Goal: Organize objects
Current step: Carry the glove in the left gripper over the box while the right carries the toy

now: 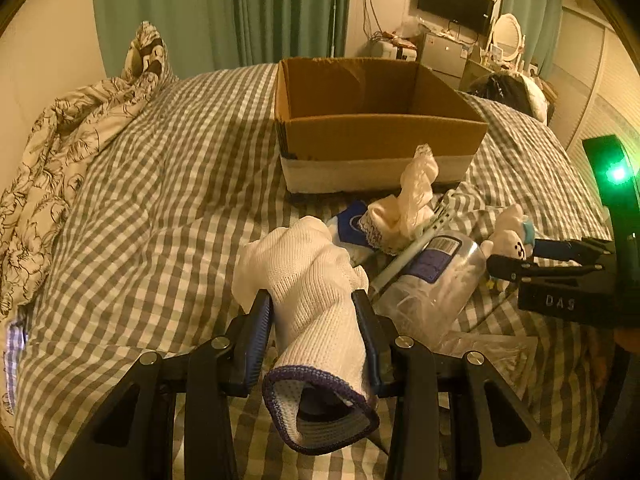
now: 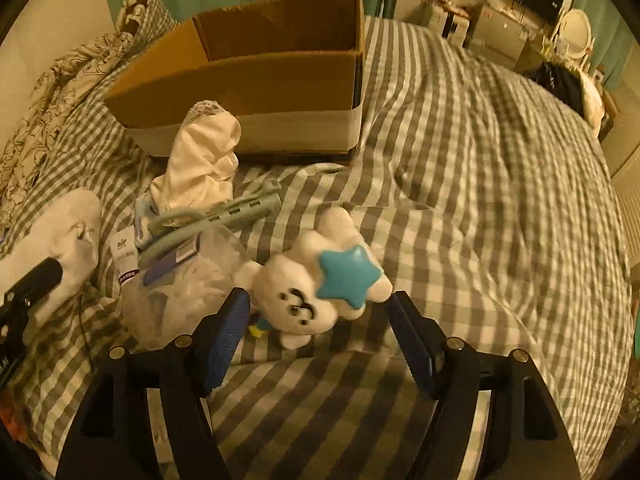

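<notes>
Floral quilt [image 1: 60,152] lying bunched along the far left edge of the checked bed [image 1: 160,184]. Left tool [image 1: 316,344] clamping a white knit glove [image 1: 308,300] between its blue pads, the purple-trimmed cuff hanging open toward the camera. Open cardboard box [image 1: 380,120] sitting beyond on the bed, nothing showing inside it from either view. In front of the box, a pile resting on the bedding: a crumpled white cloth [image 1: 416,188], a pale hanger-like piece [image 2: 224,216] (blurred, so its identity is uncertain), and a clear plastic bottle [image 1: 436,280] with a barcode label. White plush toy [image 2: 312,288] carrying a blue star [image 2: 348,276], lying just right of the bottle. Right tool [image 2: 320,340] standing with its fingers apart on either side of the toy, the pads not pressing on it. Dresser and dark wall screen [image 1: 456,0] showing at the far right of the room
</notes>
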### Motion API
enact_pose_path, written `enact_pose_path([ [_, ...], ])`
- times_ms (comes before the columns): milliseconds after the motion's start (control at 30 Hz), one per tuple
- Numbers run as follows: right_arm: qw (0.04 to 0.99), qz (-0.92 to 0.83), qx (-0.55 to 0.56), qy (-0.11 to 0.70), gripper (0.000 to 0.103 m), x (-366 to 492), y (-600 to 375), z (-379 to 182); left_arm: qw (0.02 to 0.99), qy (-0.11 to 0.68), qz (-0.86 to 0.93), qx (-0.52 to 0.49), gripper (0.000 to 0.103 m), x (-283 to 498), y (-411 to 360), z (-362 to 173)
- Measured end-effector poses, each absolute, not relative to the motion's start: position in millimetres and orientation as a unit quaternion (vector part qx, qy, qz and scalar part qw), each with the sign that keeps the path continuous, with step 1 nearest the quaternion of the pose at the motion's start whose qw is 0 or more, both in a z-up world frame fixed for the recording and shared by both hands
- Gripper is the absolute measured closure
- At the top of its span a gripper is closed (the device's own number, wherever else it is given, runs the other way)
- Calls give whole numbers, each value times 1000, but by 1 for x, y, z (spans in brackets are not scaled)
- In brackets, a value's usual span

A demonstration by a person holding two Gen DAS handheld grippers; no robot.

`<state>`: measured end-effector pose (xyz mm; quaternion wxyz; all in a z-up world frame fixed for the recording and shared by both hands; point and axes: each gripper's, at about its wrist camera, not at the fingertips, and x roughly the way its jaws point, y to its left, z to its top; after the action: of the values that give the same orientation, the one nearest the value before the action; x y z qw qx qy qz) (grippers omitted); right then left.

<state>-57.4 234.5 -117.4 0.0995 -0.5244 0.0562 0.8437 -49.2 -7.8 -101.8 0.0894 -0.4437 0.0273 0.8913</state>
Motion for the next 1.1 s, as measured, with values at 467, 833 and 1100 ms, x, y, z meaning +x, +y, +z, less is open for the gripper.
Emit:
enact_pose_path([
  [467,91,850,-518,35,38,-69,225,-117,85,25,895,-437,62,-46,-16,-94],
  [833,90,903,-421,9,38,-60,214,-34,109,33,913,-393,62,-79,-2,-40],
  [1100,71,927,-368,5,38,-100,221,23,123,31,929,-347,62,-146,19,10],
])
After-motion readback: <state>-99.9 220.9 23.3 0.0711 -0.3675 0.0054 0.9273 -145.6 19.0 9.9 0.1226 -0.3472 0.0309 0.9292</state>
